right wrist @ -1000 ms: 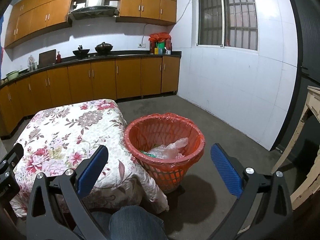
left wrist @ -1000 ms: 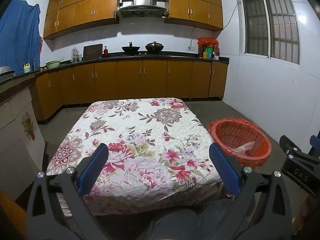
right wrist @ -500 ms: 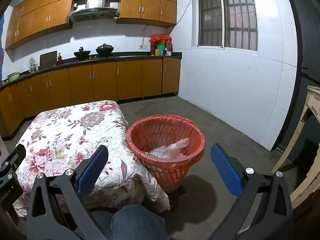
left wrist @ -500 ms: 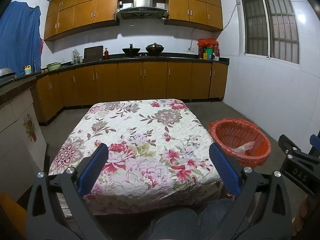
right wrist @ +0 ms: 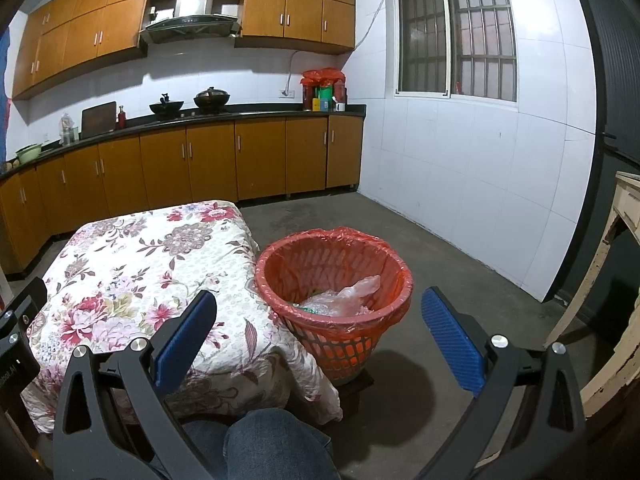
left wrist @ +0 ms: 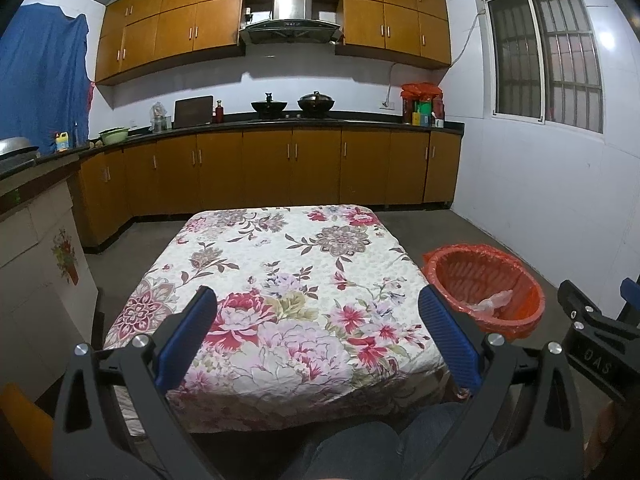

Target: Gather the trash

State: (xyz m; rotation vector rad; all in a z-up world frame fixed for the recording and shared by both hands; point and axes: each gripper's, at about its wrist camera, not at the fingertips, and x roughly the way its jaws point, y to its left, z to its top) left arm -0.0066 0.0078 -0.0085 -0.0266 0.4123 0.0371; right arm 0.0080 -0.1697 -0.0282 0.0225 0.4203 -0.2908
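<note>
Drawn back slightly from floral table (left wrist: 288,264); both views now sit a little higher.
One orange bin (right wrist: 334,280), floor-standing beside table, red-lined, holding clear crumpled plastic (right wrist: 344,296). Two grippers, left gripper (left wrist: 318,312) and right gripper (right wrist: 320,312), spread apart, empty.

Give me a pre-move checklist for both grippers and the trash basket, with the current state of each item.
1. Left gripper open, nothing between its fingers: ok.
2. Right gripper open and empty: ok.
3. Trash basket upright beside the table, red liner over its rim: ok.
4. Room left in the basket above the plastic bag: ok.
5. Trash left on the floral tablecloth: none visible.
6. Trash on the floor under the table: cannot tell.
</note>
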